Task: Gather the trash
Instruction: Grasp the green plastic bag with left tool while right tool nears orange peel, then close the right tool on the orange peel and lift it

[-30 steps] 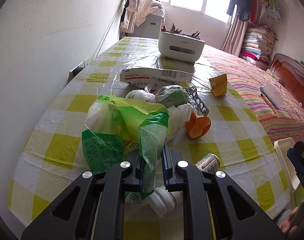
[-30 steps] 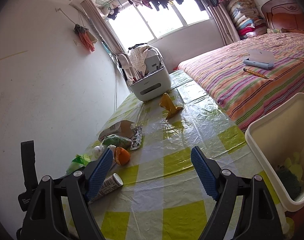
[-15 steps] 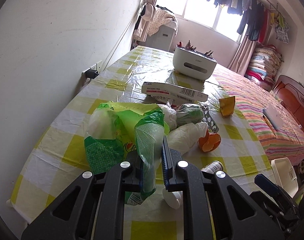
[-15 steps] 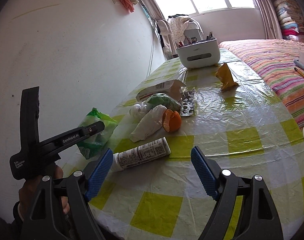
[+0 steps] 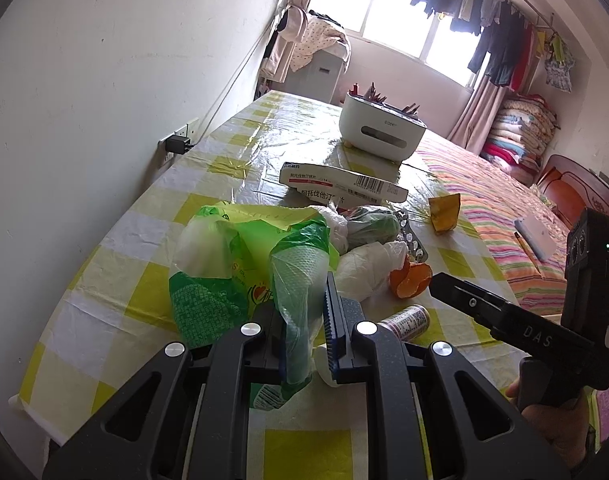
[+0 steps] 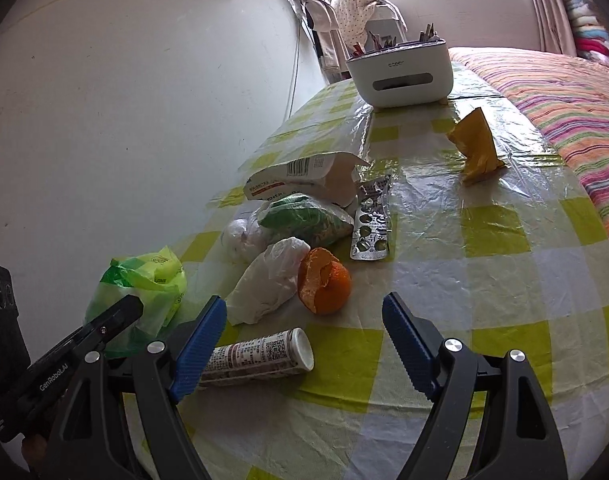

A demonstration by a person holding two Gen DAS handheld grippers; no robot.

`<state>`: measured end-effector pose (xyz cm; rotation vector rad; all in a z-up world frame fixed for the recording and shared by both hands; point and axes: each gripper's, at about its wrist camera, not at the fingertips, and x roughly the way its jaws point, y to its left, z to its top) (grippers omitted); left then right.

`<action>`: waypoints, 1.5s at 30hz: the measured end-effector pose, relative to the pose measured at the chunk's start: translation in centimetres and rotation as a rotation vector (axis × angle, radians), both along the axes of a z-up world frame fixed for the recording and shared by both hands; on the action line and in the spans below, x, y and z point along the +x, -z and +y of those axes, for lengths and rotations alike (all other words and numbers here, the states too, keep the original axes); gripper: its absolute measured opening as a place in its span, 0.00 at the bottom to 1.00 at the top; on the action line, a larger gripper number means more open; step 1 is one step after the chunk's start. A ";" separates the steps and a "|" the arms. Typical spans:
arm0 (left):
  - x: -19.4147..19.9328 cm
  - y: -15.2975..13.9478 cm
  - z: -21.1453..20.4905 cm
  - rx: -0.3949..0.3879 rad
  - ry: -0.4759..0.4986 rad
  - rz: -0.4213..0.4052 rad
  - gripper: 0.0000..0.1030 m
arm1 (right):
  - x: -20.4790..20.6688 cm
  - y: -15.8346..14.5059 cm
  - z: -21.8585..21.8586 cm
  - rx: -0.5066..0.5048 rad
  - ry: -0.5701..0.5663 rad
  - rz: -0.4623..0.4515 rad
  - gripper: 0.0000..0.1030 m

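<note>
My left gripper (image 5: 306,332) is shut on the twisted neck of a green and white plastic bag (image 5: 224,264), also the green bag (image 6: 144,292) at the left in the right wrist view. My right gripper (image 6: 304,340) stands open just above the table's near edge, nothing between its pads. A white labelled tube (image 6: 260,354) lies on its side right in front of its left finger. Beyond lie an orange peel (image 6: 324,284), a crumpled white bag (image 6: 268,280), a green packet (image 6: 304,216), a pill blister (image 6: 372,228), a torn medicine box (image 6: 304,176) and a yellow wrapper (image 6: 476,148).
The table has a yellow-checked cloth (image 6: 492,236) and stands against a white wall on the left. A white organiser box (image 6: 400,76) stands at the far end. A striped bed (image 6: 576,100) lies along the right side. A wall socket with a plug (image 5: 176,144) is at the left.
My right gripper swung left from the white bin at the bedside to the trash pile, now near the tube. The left gripper drifted slightly, still holding the bag.
</note>
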<state>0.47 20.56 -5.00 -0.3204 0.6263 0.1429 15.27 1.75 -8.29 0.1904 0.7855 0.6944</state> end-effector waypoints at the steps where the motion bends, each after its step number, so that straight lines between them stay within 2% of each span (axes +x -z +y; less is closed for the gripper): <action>1: 0.0 0.0 -0.1 0.002 0.003 0.004 0.13 | 0.4 0.1 0.3 -0.002 -0.007 0.006 0.76; 4: -0.1 0.1 -0.1 0.003 0.006 0.002 0.13 | 2.0 0.7 1.0 -0.020 -0.002 0.030 0.75; 6: -0.1 0.1 -0.2 0.006 0.010 0.008 0.13 | 2.9 1.1 1.6 -0.039 -0.008 0.037 0.66; 8: 0.0 0.2 -0.3 0.009 0.015 0.013 0.13 | 3.6 1.7 1.7 -0.028 -0.015 0.073 0.63; 10: 0.1 0.3 -0.5 0.017 0.018 0.017 0.13 | 4.1 2.2 1.9 -0.041 -0.015 0.092 0.56; 11: 0.3 0.3 -0.6 0.019 0.018 0.019 0.13 | 4.3 2.4 1.9 -0.031 -0.022 0.102 0.42; 12: 0.4 0.3 -0.7 0.020 0.017 0.020 0.13 | 4.3 2.4 1.8 -0.023 -0.025 0.106 0.33; 14: 0.4 0.5 -0.8 0.026 0.018 0.025 0.14 | 4.1 2.4 1.6 -0.021 -0.026 0.099 0.29; 19: 0.6 0.6 -1.7 0.061 0.023 0.026 0.14 | 3.0 2.0 0.5 0.035 -0.008 0.098 0.28; 28: 0.0 -0.2 -3.3 0.098 0.031 -0.054 0.14 | -0.1 -0.4 -4.0 0.169 0.061 0.035 0.28; 33: 0.1 -0.2 -4.7 0.120 0.061 -0.060 0.14 | 0.3 -0.1 -7.0 0.291 0.075 0.104 0.28; 40: 0.6 -0.3 -6.3 0.138 0.089 -0.062 0.14 | -0.8 0.3 -9.5 0.306 0.109 0.126 0.28; 45: 0.9 -0.2 -7.1 0.143 0.107 -0.059 0.14 | -1.3 1.3 -10.2 0.229 0.153 0.140 0.30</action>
